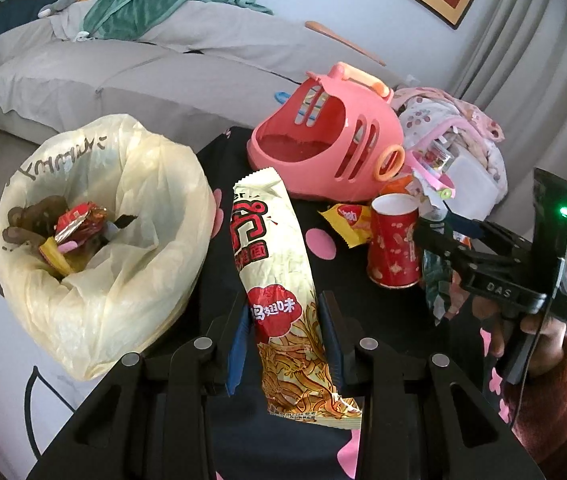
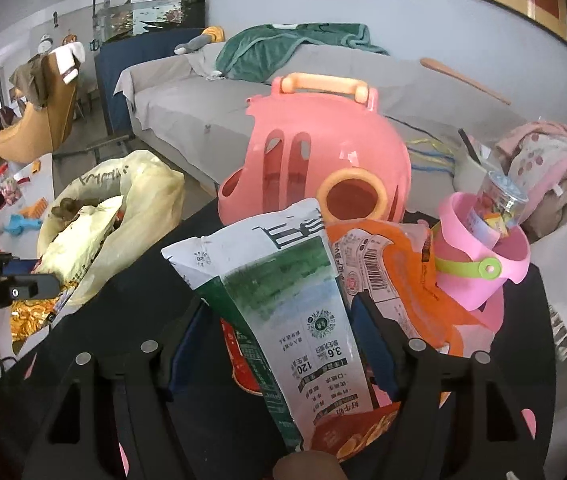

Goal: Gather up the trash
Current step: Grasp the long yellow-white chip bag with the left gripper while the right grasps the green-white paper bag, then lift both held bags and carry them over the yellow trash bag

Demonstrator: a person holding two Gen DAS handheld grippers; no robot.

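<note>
A: Nearest the left wrist camera is the left gripper (image 1: 285,336) itself, its blue-padded fingers (image 1: 239,344) pinching a long cream noodle-snack wrapper (image 1: 279,280) that stands up between them, the top leaning ahead and a little to its left.

B: And the bin?

A: Ahead and to the left of that gripper, the trash bag (image 1: 95,248) sits open-mouthed with red and yellow wrappers lying inside. The held wrapper is beside the bag, not over its opening.

B: What is on its other side?

A: To its right, on the black tablecloth with pink spots (image 1: 323,240), a red paper cup (image 1: 393,240) stands upright with a yellow wrapper (image 1: 347,220) just behind it. Farther ahead sits a pink plastic basket (image 1: 323,140) with a peach handle.

B: The right gripper?

A: In the left view the right gripper (image 1: 439,248) reaches in from the right, close beside the cup. From its own camera the right gripper (image 2: 281,332) has its jaws pressed onto a green-and-white milk pouch (image 2: 283,288), crumpled, with printed text upside down. An orange wrapper (image 2: 403,280) lies just ahead and right of the pouch.

B: Anything beyond that?

A: A small pink bucket (image 2: 479,256) holding a clear container, ahead to the right, and the basket directly ahead. The trash bag (image 2: 139,208) is well off to the left, with the left gripper (image 2: 3,288) at that view's edge; from there I cannot tell its grip.
</note>
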